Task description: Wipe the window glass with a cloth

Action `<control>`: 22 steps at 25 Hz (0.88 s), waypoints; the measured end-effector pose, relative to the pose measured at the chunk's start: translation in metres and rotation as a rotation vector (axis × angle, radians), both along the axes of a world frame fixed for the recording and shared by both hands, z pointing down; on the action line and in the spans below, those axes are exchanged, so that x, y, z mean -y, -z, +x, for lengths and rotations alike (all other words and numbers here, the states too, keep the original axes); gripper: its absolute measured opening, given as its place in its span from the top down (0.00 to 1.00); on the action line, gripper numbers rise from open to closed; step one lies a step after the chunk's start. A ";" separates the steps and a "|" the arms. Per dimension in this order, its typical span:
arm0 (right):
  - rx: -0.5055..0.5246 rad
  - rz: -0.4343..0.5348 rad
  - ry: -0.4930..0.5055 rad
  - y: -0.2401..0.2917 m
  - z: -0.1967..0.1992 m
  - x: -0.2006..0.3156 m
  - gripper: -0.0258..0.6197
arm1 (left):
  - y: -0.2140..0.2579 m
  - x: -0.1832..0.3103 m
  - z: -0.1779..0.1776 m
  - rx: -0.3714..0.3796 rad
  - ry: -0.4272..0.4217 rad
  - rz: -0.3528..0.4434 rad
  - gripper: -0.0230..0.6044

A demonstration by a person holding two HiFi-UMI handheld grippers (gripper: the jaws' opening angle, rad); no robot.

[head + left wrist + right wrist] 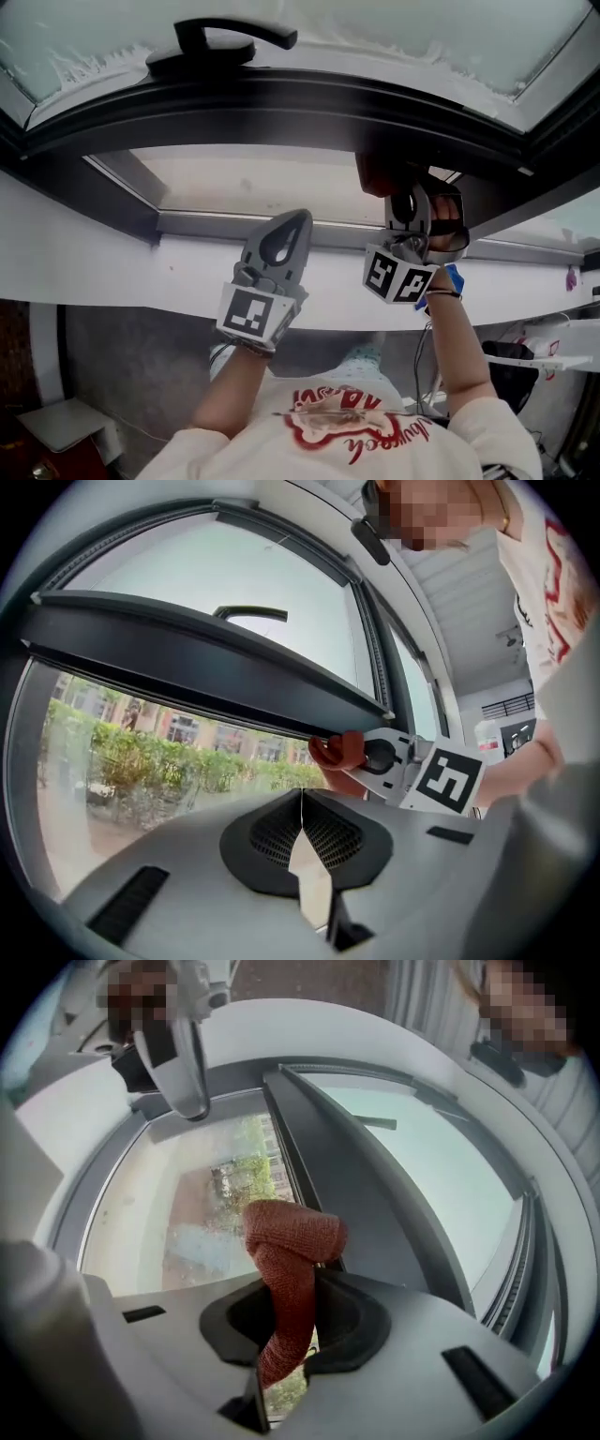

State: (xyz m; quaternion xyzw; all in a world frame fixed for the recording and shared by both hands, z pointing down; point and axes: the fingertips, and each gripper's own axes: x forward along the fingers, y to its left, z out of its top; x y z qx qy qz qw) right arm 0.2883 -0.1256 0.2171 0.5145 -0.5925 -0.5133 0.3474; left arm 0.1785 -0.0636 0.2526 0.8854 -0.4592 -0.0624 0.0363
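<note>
Right gripper (298,1288) clamps the cloth (291,1237) — clearest in its own view; left gripper (302,803) closed.

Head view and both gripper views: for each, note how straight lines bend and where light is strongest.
Left gripper view: fisheye bows the dark window frame into an arc, corners black, greenery outside bright. Right gripper view: same curving and black rim, red cloth sharp. Head view: window glass at top washed out, frame below in shadow.
</note>
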 end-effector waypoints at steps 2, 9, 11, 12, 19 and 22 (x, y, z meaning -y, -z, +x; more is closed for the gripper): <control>-0.045 0.019 0.019 -0.001 -0.001 -0.004 0.85 | 0.000 -0.002 -0.001 -0.004 -0.009 -0.004 0.93; -0.071 0.058 -0.076 -0.014 -0.006 0.030 0.85 | -0.002 -0.003 -0.002 0.070 -0.193 -0.007 0.93; -0.066 0.079 -0.081 -0.010 -0.005 0.034 0.85 | -0.007 0.000 -0.002 0.060 -0.193 -0.016 0.93; -0.065 0.088 -0.077 -0.009 -0.004 0.035 0.85 | -0.008 0.003 -0.001 0.055 -0.189 -0.016 0.93; -0.080 0.053 -0.028 -0.049 -0.009 0.037 0.85 | -0.003 0.010 0.005 0.022 -0.159 0.003 0.93; -0.059 0.009 -0.027 -0.075 -0.012 0.037 0.85 | 0.002 0.005 0.002 0.023 -0.167 0.001 0.93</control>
